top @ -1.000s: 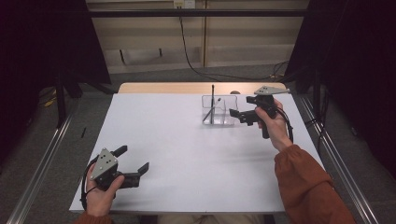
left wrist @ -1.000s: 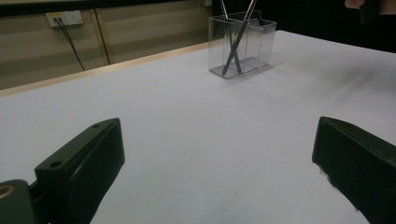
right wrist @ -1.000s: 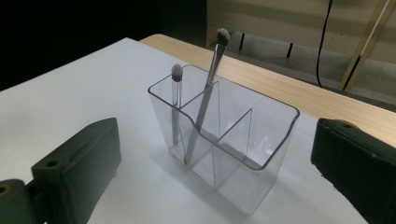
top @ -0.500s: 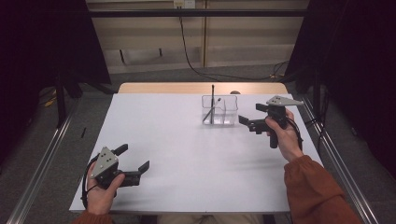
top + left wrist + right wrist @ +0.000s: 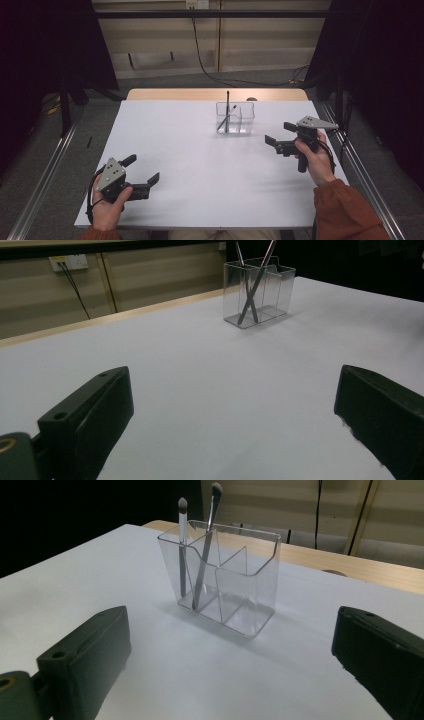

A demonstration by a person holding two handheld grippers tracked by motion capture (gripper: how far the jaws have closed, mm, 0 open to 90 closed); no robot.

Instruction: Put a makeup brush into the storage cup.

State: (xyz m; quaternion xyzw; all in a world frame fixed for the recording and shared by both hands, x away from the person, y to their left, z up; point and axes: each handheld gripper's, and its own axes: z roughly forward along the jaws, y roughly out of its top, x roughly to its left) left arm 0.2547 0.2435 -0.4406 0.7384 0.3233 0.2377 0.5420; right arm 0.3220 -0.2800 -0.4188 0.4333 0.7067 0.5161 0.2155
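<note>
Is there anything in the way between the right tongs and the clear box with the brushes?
Nothing visible. Bare white table lies between the open right tongs and the clear box holding two brushes.

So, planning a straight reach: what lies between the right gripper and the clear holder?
Nothing: bare white table between right gripper and holder, in the right gripper view.

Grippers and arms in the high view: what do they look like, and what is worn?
Both are black handheld tools, each claw being two blocky black jaws. The left gripper and right gripper each carry a grey three-cornered plate on top, and a black cable trails from each. The right sleeve is rust-orange; a bit of the same colour shows at the left wrist.
</note>
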